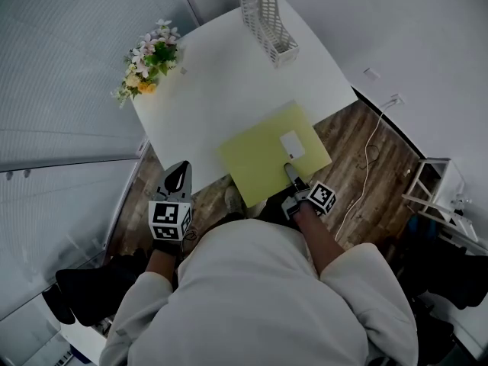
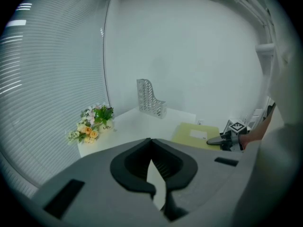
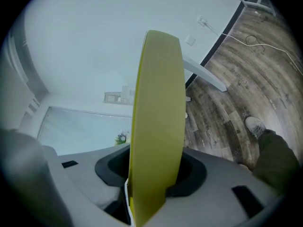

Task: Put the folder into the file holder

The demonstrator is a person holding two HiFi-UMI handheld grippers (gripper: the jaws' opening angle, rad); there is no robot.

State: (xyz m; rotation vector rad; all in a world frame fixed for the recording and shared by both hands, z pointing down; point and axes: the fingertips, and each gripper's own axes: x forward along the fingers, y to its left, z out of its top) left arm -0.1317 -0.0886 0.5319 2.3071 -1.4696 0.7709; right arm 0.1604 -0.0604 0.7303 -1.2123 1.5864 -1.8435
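Observation:
A yellow-green folder [image 1: 263, 158] with a white label [image 1: 292, 145] lies flat over the near right corner of the white table [image 1: 221, 75], its near edge past the table's rim. My right gripper [image 1: 291, 174] is shut on that near edge; in the right gripper view the folder [image 3: 158, 112] stands edge-on between the jaws. The white mesh file holder [image 1: 263, 14] stands at the table's far end, a good way from the folder. My left gripper [image 1: 177, 175] hovers at the table's near left corner, shut and holding nothing. The left gripper view also shows the file holder [image 2: 150, 99] and the folder [image 2: 196, 135].
A bunch of flowers [image 1: 150, 59] sits at the table's left edge. Window blinds run along the left. On the wooden floor to the right lie a white cable [image 1: 370, 155] and a white rack [image 1: 435, 185]. A wall stands behind the table.

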